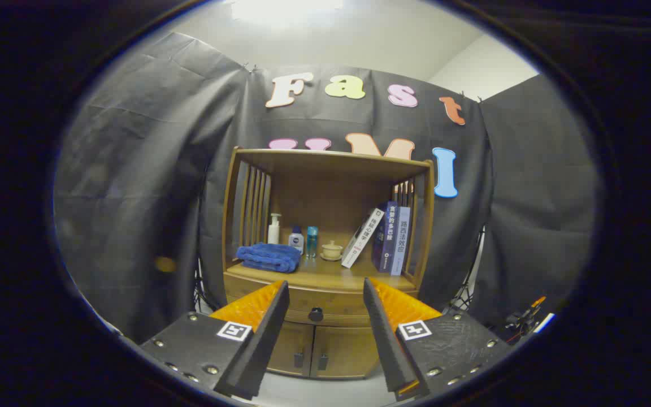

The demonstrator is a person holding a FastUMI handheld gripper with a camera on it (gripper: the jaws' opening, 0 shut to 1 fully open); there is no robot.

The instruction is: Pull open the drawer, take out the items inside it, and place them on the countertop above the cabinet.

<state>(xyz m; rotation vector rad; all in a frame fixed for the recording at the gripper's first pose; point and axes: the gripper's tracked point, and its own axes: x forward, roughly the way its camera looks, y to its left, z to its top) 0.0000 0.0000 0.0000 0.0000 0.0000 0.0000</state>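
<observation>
A ceiling light (286, 10) far overhead blows out to white glare, while the booth below stays dim. The wooden cabinet (325, 237) sits sharp mid-scene; its shelf recess falls into shadow. Fisheye bending curves the cloth walls, and the near gripper (325, 299), fingers apart, looks slightly soft.

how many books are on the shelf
3 books: a white one leaning left, a dark blue one and a lighter blue one upright beside it. The open tongs hold nothing.
</observation>
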